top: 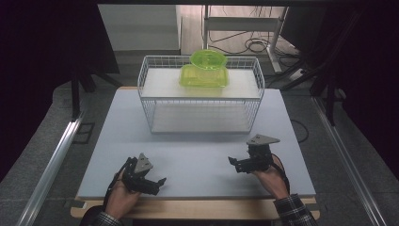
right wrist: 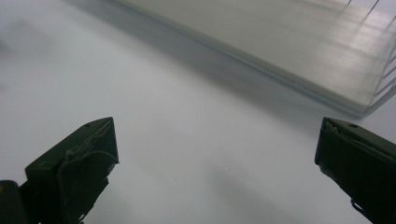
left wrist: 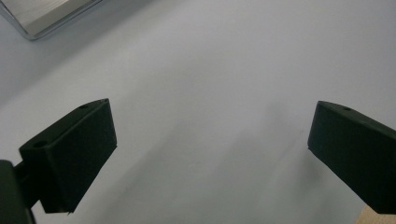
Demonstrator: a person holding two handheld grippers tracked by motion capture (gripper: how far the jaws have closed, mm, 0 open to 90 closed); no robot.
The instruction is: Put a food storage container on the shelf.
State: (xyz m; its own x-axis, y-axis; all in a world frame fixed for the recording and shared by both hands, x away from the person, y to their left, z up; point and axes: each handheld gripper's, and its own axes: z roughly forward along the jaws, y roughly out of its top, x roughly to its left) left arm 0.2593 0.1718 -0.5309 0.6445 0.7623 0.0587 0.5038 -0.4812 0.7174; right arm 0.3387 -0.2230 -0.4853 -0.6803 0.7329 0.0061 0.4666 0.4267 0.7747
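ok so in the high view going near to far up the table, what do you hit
left gripper → right gripper → bare stretch of the white table → white wire basket → yellow-green plastic container on the basket's upper shelf, toward the back

One wire basket, one green container (inside), two grippers.

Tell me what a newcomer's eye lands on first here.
The bright green translucent container stands out at once, sitting on the upper shelf of the white wire basket at the far middle of the table. Next come the two black claws near the front edge, left claw and right claw, both open and holding nothing.
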